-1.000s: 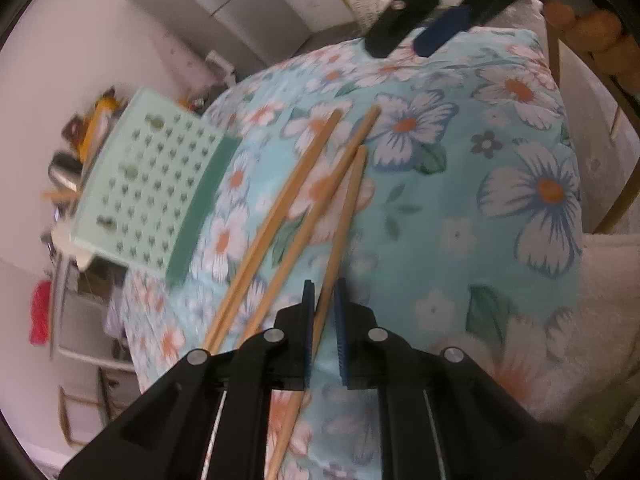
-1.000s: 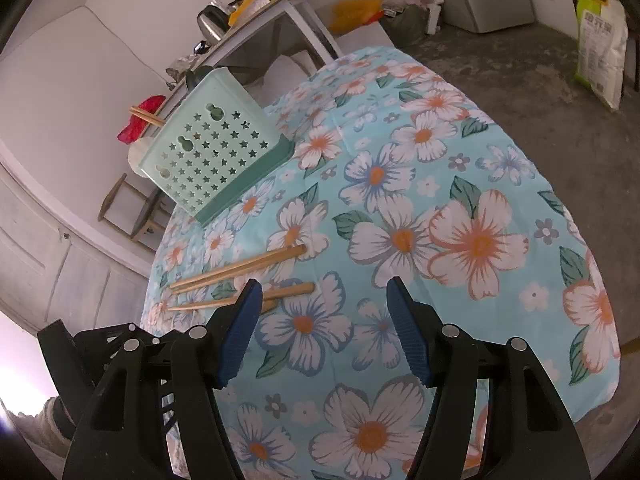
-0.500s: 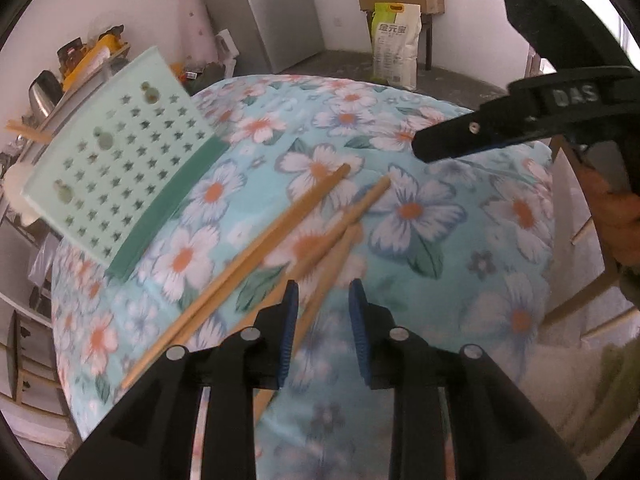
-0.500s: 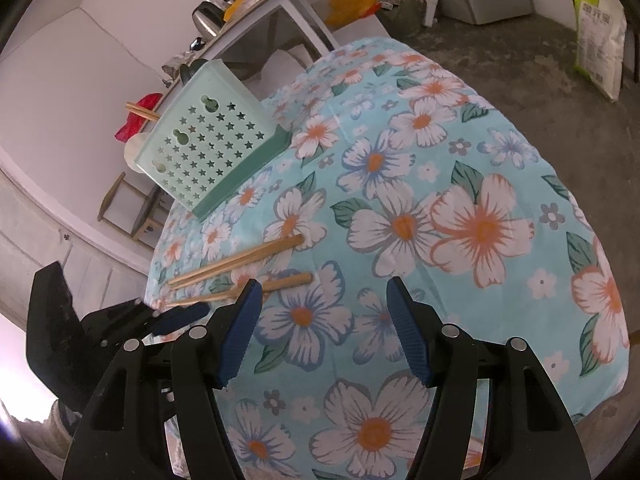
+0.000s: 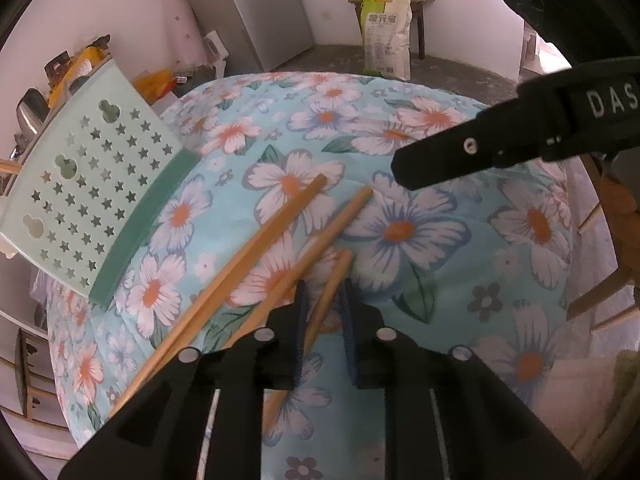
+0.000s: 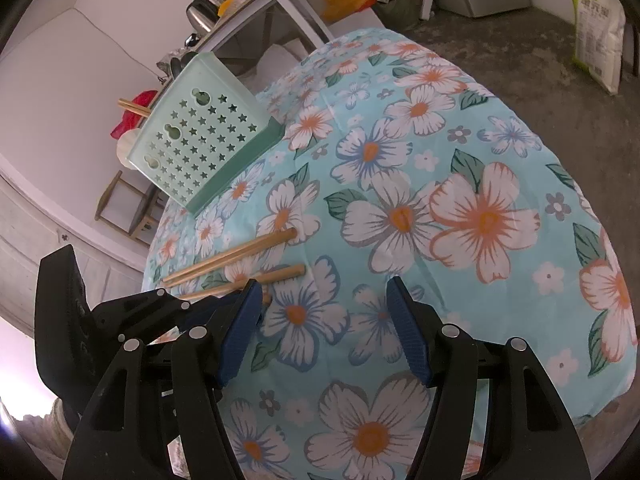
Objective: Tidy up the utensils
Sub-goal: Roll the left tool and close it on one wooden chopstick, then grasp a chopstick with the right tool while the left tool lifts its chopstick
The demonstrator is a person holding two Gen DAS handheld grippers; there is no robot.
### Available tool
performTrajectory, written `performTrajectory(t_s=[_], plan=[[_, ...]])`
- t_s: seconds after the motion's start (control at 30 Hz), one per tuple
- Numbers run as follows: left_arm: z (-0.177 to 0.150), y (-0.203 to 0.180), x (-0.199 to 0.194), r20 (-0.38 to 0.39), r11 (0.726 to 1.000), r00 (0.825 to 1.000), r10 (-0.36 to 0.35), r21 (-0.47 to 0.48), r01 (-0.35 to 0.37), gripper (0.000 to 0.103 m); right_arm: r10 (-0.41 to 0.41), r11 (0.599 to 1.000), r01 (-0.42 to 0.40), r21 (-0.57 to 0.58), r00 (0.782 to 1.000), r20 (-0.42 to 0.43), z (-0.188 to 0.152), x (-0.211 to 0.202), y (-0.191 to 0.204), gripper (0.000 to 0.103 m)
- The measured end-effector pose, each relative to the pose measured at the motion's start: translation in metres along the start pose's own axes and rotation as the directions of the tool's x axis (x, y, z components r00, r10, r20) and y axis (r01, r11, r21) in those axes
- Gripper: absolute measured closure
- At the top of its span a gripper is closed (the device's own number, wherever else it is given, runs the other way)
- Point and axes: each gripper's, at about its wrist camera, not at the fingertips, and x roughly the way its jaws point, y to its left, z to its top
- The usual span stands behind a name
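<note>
In the left wrist view, the left claw (image 5: 323, 312) is closing around the nearest chopstick (image 5: 320, 304), the shortest-looking of the wooden ones lying on the floral tablecloth (image 5: 440, 280) that covers the bench. The stick is running between the two blue pads, close to the left one, with a gap still showing on the right, so the pads are not yet pressing it. Two longer chopsticks (image 5: 256, 256) are lying just to its left, fanned out and pointing toward the far right. The mint utensil holder (image 5: 92, 184), pierced with stars, is standing at the far left of the bench. The right claw's black body is reaching in from the upper right.

For a clean pick, the pads should be squeezing square across the stick, not along it, and the lift should be coming straight up so the neighbouring chopstick is not dragged along.

In the right wrist view, the right claw (image 6: 324, 332) is hanging open and empty over the cloth, its blue pads well apart. The left claw (image 6: 208, 304) is sitting low at the near left over the chopsticks' near ends. The utensil holder (image 6: 200, 148) is standing beyond them, with chopsticks already poking out of its far end. The carry to it should be short and clear.
</note>
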Motion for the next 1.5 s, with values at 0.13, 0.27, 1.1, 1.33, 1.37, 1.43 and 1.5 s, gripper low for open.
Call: performTrajectory(t_s=[0.13, 0.27, 1.1, 1.33, 1.37, 1.43, 1.5], plan=[[0.003, 0.007, -0.006, 0.017, 0.999, 1.000, -0.009, -0.040, 0.009, 0.097, -0.001, 1.000, 0.001, 0.006, 1.000, 0.005, 0.001, -0.003, 0.000, 0.042], [0.001, 0.016, -0.019, 0.039, 0.996, 0.999, -0.002, -0.085, 0.005, 0.098, 0.001, 1.000, -0.001, 0.007, 1.000, 0.012, 0.001, -0.007, 0.001, 0.042], [-0.045, 0.122, -0.122, 0.309, 0.792, 0.949, 0.067, -0.595, 0.138, 0.098, 0.114, 0.990, -0.107, 0.089, 0.990, -0.077, -0.003, 0.032, 0.032, 0.045], [-0.065, 0.140, -0.119, 0.346, 0.702, 0.938, 0.029, -0.675, 0.228, 0.098, 0.126, 0.975, -0.115, 0.192, 0.991, -0.045, 0.006, 0.052, 0.029, 0.046], [-0.068, 0.142, -0.119, 0.351, 0.689, 0.936, 0.023, -0.684, 0.239, 0.098, 0.126, 0.972, -0.116, 0.204, 0.991, -0.037, 0.006, 0.052, 0.029, 0.046], [-0.071, 0.145, -0.118, 0.358, 0.672, 0.934, 0.019, -0.696, 0.253, 0.098, 0.125, 0.967, -0.116, 0.225, 0.992, -0.026, 0.006, 0.053, 0.028, 0.047], [-0.074, 0.147, -0.118, 0.368, 0.655, 0.930, 0.012, -0.706, 0.271, 0.098, 0.128, 0.959, -0.121, 0.258, 0.992, -0.012, 0.007, 0.054, 0.024, 0.052]])
